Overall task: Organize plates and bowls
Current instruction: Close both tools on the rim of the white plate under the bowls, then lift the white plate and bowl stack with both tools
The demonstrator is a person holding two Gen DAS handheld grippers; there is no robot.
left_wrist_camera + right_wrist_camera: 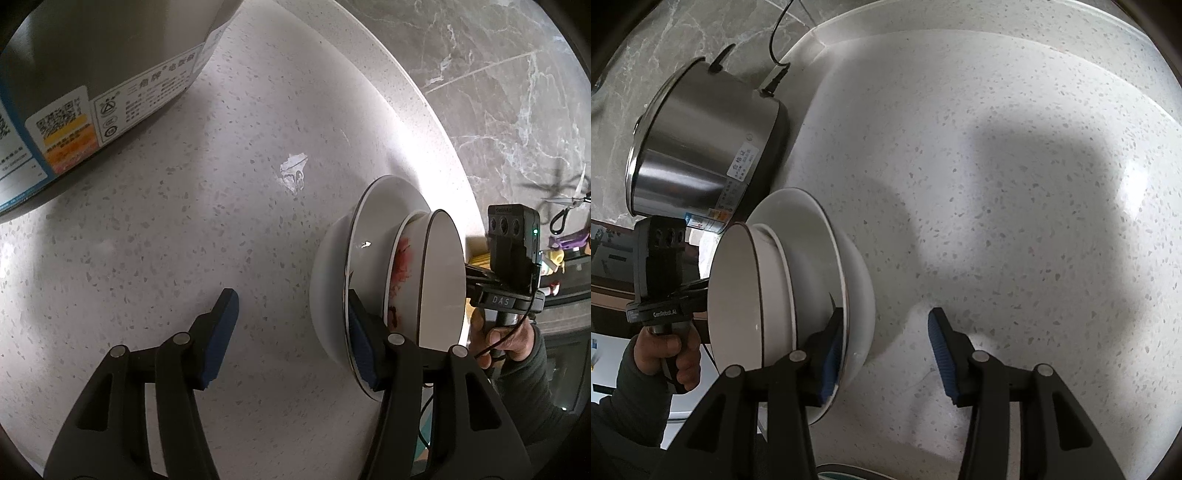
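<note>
Left wrist view, lower right: both half-open grippers [291, 339] [890, 358] straddle the rim of stacked bowls [369, 258], gripping nothing; fragile, slippery, heavy, best held opposite rims.

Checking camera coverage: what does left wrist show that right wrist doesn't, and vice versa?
Left wrist only: red stain inside a nested bowl, scissors, chipped countertop patch.
Right wrist only: the whole steel pot with its lid handle and plugged-in cord.
Both: the stacked plates and bowls on the speckled countertop, and the opposite hand's claw.
</note>
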